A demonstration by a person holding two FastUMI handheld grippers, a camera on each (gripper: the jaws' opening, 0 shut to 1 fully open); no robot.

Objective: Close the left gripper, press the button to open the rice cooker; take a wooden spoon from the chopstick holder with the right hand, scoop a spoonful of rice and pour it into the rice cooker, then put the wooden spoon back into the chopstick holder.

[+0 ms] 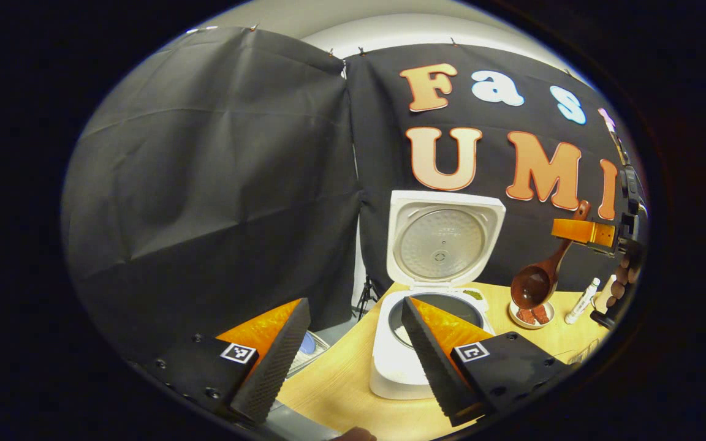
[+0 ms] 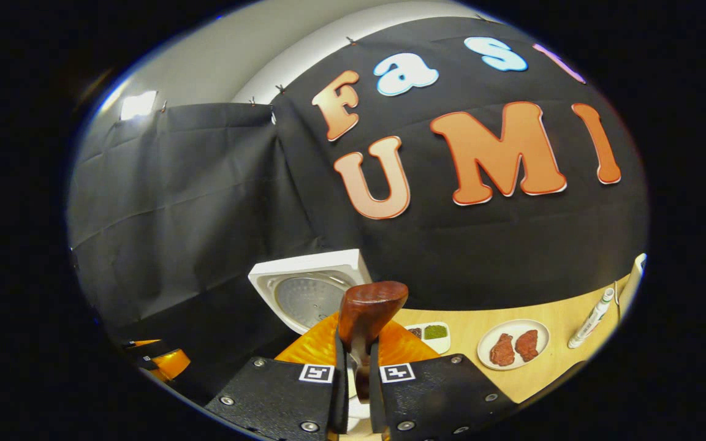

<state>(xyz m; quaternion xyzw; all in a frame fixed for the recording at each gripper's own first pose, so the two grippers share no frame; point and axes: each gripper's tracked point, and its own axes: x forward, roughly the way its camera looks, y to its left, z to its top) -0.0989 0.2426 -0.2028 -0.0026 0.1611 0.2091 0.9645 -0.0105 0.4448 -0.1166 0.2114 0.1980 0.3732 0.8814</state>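
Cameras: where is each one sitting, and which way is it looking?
Left gripper view: rides the left gripper, looking along its spread fingers at the open rice cooker; the right gripper and a hand appear farther off.
Right gripper view: rides the right gripper, fingers clamped on the wooden spoon, facing the cooker's lid.
Both share the cooker, the meat plate and the table.

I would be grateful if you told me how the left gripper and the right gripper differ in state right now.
The left gripper has its jaws spread wide and holds nothing; the right gripper is shut on the dark brown wooden spoon. The left gripper sits low, in front of the white rice cooker with its raised lid; the right gripper is held high, with the spoon's bowl hanging over the small white plate of red pieces. Both are over the light wooden table.
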